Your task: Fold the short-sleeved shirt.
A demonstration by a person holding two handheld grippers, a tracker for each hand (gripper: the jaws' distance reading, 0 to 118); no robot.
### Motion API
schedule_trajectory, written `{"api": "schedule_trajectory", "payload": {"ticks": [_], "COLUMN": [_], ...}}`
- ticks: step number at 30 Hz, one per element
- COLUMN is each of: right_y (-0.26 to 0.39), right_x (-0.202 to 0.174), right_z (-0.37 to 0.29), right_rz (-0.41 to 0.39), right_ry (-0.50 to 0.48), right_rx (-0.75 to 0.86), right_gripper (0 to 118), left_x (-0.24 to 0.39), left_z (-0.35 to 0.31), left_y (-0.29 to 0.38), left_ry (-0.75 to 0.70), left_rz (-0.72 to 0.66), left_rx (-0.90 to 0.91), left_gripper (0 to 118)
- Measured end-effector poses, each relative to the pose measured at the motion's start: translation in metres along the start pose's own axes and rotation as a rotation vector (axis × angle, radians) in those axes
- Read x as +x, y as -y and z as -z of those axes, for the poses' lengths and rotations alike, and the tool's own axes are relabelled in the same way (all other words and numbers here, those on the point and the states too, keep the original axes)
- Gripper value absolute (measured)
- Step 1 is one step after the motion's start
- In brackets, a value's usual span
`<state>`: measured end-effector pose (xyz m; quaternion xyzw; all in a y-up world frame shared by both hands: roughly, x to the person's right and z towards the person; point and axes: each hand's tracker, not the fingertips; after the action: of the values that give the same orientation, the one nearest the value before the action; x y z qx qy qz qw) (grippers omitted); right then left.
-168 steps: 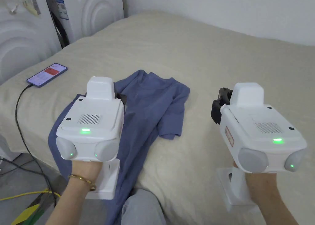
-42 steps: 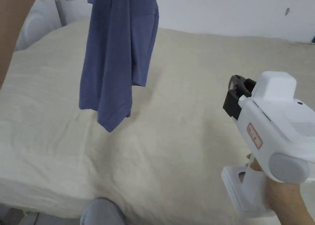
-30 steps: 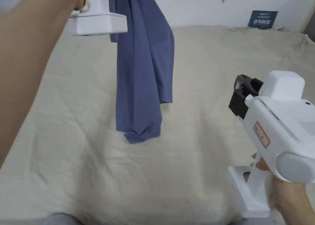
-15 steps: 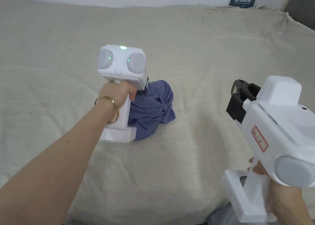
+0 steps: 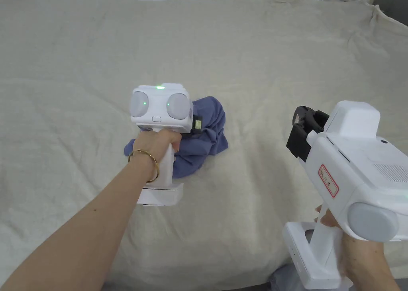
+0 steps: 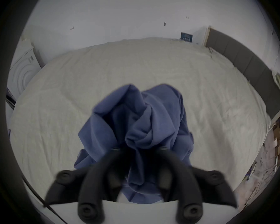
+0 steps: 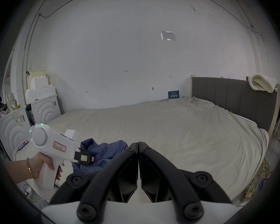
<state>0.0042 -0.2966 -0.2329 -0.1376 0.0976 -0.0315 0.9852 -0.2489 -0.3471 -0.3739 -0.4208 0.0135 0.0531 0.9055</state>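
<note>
Two hand-held grippers are seen: the left hand-held gripper, jaws parted around the bunched shirt on the bed; the right hand-held gripper, clenched empty. Unspread, creases could be folded in

The head view looks steeply down on the bed from its near edge. The left gripper view sits low and close, facing the far wall across the bed. The right gripper view looks level from farther back; all three share the bed.

One shirt, two grippers
</note>
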Motion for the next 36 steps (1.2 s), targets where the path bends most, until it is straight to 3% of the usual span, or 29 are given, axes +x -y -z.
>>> {"api": "schedule_trajectory", "payload": {"ticks": [1, 2, 12, 19, 25, 27, 30, 33, 35, 36], "right_y": [-0.002, -0.004, -0.017, -0.024, -0.019, -0.015, -0.010, -0.005, -0.003, -0.002], "right_x": [-0.001, -0.001, -0.015, -0.031, -0.039, -0.040, -0.040, -0.040, -0.039, -0.039], "right_z": [0.000, -0.001, 0.015, 0.037, 0.048, 0.049, 0.047, 0.044, 0.042, 0.040], "right_rz": [-0.004, -0.007, -0.033, -0.076, -0.081, -0.083, -0.082, -0.084, -0.086, -0.083], "right_ry": [-0.002, -0.003, -0.024, -0.030, -0.054, -0.057, -0.059, -0.060, -0.059, -0.059], "right_rx": [0.004, 0.007, 0.027, 0.049, 0.055, 0.052, 0.049, 0.046, 0.042, 0.040], "right_gripper": [0, 0, 0, 0, 0, 0, 0, 0, 0, 0], "left_x": [-0.004, -0.008, -0.061, -0.104, -0.120, -0.121, -0.122, -0.129, -0.126, -0.124], "left_z": [-0.007, -0.014, -0.103, -0.132, -0.153, -0.154, -0.152, -0.135, -0.131, -0.128], "left_y": [-0.004, -0.008, -0.043, -0.004, 0.041, 0.053, 0.068, 0.072, 0.078, 0.080], "left_ry": [0.010, 0.021, -0.039, -0.185, -0.258, -0.269, -0.270, -0.243, -0.240, -0.243], "left_rz": [-0.031, -0.052, -0.107, -0.041, -0.013, -0.006, 0.001, -0.019, -0.017, -0.013], "left_rx": [0.028, 0.066, 0.464, 0.678, 0.730, 0.733, 0.723, 0.689, 0.676, 0.672], "left_gripper": [110, 118, 118, 118, 117, 112, 93, 69, 42, 39]}}
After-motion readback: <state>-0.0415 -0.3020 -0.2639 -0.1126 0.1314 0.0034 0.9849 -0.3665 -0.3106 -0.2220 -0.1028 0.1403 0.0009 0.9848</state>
